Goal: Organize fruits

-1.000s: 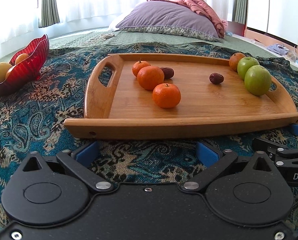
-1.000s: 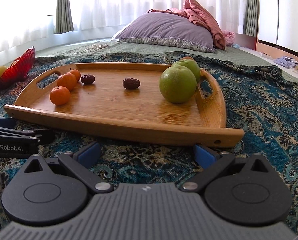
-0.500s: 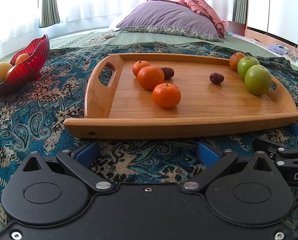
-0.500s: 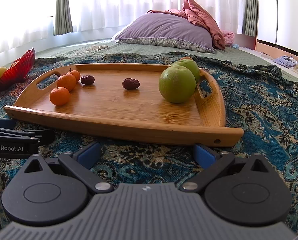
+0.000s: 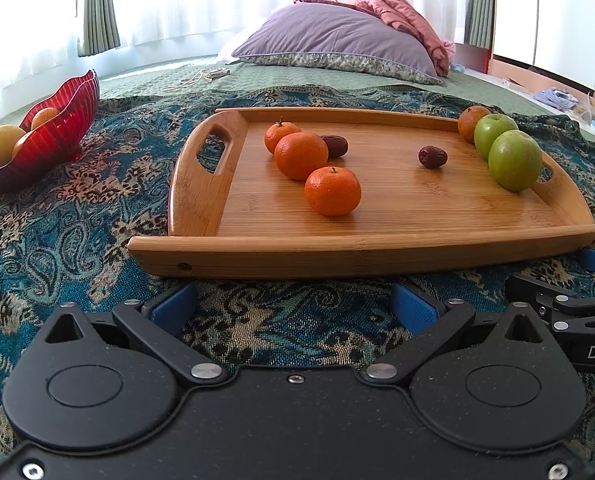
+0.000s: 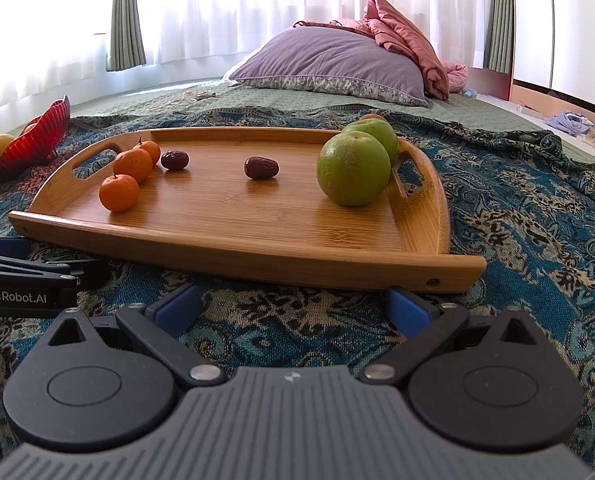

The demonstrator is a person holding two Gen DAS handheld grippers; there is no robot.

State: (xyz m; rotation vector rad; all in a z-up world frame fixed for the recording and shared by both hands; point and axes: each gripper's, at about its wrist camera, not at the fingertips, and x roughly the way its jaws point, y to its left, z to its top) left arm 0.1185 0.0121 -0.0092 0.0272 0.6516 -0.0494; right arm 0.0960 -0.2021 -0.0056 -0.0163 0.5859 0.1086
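Left wrist view: wooden tray point(image 5: 397, 256) sits on the patterned blanket point(image 5: 57, 232) on a bed, straight ahead of both grippers. Left gripper point(image 5: 293, 306) has its fingers spread wide, nothing between them, resting low just short of the tray's near rim. Right gripper point(image 6: 293, 306) is the same: fingers wide apart, empty, just short of the rim, side by side w/ the left one.

Fruit on the tray lies in loose groups. Three mandarins point(image 5: 332, 191) cluster toward the left handle, w/ one date point(image 5: 335, 146) touching or just behind them. A second date point(image 5: 432, 157) lies alone mid-tray, long axis roughly across the view. Two green apples point(image 5: 514, 160) sit against the right handle, an orange fruit point(image 5: 471, 118) behind them at the far right corner. The red bowl point(image 5: 53, 144) stands off the tray, well to the left, holding yellow & orange fruit.

Key relation: mandarins are ahead-left, so the left gripper is nearer them & nearer the bowl; in the right wrist view the near apple point(image 6: 353, 169) is ahead-right of the right gripper, clearly its side. The lone date lies about between the two.

Stage is unclear: this layout fits fruit waiting to be sorted, or fruit already grouped by kind w/ only the stray date & far orange out of place. Can't tell which from one moment.
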